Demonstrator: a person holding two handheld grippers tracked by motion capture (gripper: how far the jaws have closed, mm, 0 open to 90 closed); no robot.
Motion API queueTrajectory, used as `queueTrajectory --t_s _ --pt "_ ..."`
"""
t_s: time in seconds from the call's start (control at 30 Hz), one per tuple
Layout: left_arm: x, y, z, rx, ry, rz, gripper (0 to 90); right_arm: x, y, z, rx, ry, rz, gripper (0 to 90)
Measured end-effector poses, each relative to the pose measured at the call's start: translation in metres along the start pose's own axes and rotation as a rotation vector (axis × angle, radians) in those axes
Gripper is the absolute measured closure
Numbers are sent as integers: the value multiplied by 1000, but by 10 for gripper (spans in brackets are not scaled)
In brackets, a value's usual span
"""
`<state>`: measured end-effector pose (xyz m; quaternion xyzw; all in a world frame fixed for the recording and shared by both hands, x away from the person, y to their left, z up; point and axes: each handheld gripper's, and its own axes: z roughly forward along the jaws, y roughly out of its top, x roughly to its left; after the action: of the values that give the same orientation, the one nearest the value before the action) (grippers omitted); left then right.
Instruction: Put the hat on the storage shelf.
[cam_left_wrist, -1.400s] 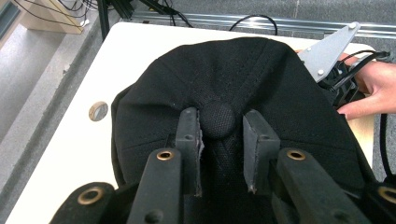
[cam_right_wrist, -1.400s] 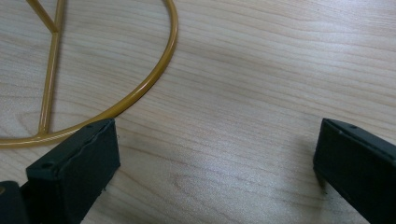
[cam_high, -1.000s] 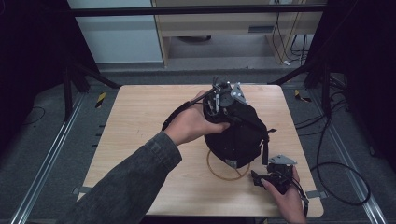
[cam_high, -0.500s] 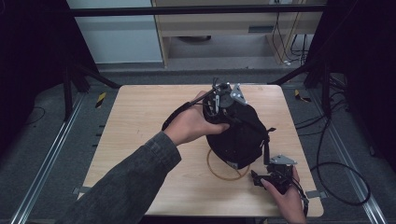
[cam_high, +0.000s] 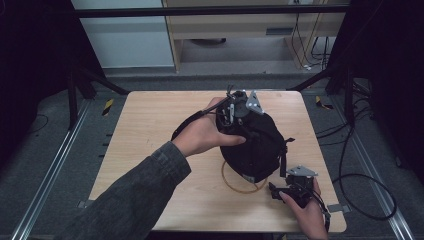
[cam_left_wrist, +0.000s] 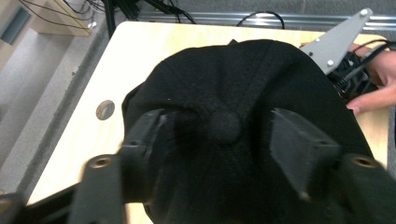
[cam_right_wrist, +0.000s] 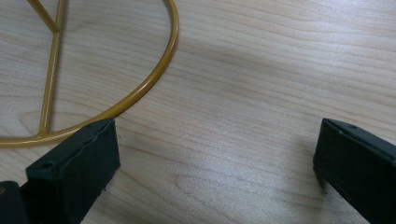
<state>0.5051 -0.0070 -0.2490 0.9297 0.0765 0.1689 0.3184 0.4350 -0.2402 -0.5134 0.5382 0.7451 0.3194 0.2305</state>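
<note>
On light wood tabletop (cam_high: 150, 130), centre-right: 1 black fabric cap (cam_high: 255, 145), domed, seamed panels, round cloth button on crown, sitting over 1 gold wire ring stand (cam_high: 240, 187) whose hoop pokes out at cap's 6 o'clock. 2 grippers. L gripper (cam_high: 235, 112) at cap's 11 o'clock, over crown; jaws just been opening, now abt half apart, straddling button, pads off fabric, gripping nothing. R gripper (cam_high: 285, 192) at cap's 5 o'clock, jaws wide, empty, low over wood beside hoop. Vs earlier frames: cap, both hands same spots.
</note>
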Motion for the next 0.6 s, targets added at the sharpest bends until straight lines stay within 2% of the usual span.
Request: queueTrajectory --t_s 0.03,0.1,0.2,0.4,0.6 --pt "0 0 0 -7 7 -6 282 0 0 0 0 0 -1 6" --pt "1 -1 0 -18 14 -42 129 0 0 0 0 0 0 5" --pt "1 -4 -3 -39 23 -51 68 0 0 0 1 1 0 5" --pt "-1 -6 -7 -44 -8 -48 45 0 0 0 0 0 -1 5" --pt "-6 -7 -9 -36 -9 -35 47 0 0 0 0 0 -1 5"
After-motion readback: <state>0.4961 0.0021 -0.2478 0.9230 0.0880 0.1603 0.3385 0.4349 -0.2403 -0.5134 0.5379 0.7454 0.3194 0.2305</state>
